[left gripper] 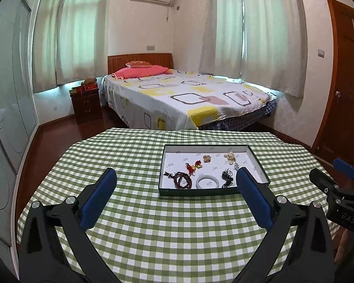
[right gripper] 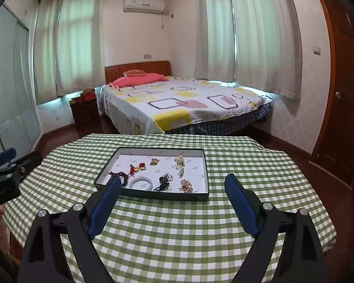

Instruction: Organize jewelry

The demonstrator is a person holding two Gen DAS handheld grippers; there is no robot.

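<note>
On the green-checked counter (left gripper: 153, 224) ahead of us sits the shallow dark-rimmed tray (left gripper: 165, 169), and every piece of jewelry we can see lies inside it. We hold our left claw (left gripper: 175, 198) above the near cloth with its blue pads spread wide and nothing between them. Our right claw (right gripper: 173, 202) hangs likewise apart and empty, its pads framing the tray's near edge in its own view.

Inside the tray, the dark red bead strand (left gripper: 183, 181) is coiled at the near left, with the pale bangle (left gripper: 206, 182) just beside it and a black tangled piece (left gripper: 226, 176) to the right of that. Farther back lie a red-and-gold charm (left gripper: 195, 165), a small gold flower piece (left gripper: 207, 158) and a cream cluster (left gripper: 230, 156). From the right wrist we also see a gold filigree piece (right gripper: 186, 185) in the near right corner.

We judge the pieces are spaced apart so none snags another, and the white lining keeps each easy to find. With no loose jewelry visible on the cloth, the sorting looks finished or nearly so, which would explain both claws being held clear of the tray.
</note>
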